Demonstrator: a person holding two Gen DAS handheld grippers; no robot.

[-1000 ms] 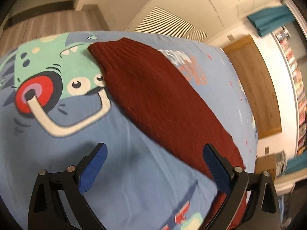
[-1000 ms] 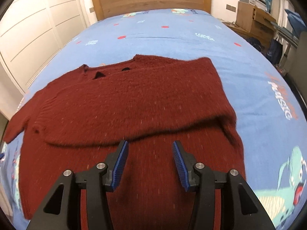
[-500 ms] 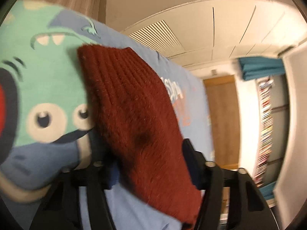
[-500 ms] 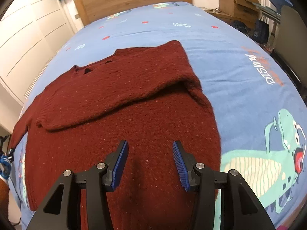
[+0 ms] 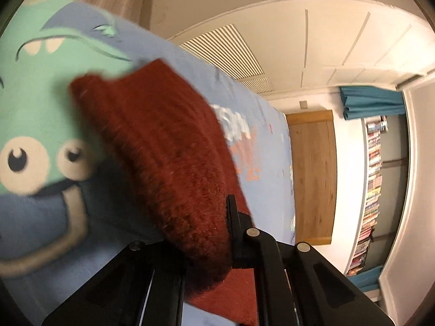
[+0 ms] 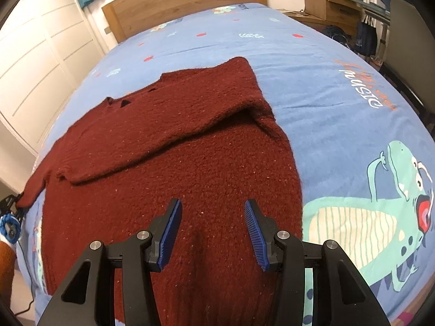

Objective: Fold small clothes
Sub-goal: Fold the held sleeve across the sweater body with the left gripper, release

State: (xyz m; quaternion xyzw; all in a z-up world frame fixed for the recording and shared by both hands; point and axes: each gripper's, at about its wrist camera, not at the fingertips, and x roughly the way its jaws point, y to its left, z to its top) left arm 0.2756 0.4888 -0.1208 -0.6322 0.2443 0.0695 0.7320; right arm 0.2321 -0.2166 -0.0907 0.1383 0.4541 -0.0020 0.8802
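Two grippers: left gripper [image 5: 209, 233] clamped on the sleeve [image 5: 163, 146], lower centre of its frame; right gripper [image 6: 213, 224] with jaws apart, hovering over the sweater [image 6: 174, 149].
Sweater place: spread mid-frame on the blue bedspread [image 6: 312, 62], one sleeve folded across its chest.
Step advice: likely carry the gripped sleeve inward across the body, lifting enough to avoid dragging.
View difference: only the left shows the clamp; only the right shows the whole garment.

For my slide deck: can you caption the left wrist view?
Left gripper clamped on the dark red knitted sleeve, lifting it above the blue dinosaur-print bedsheet.
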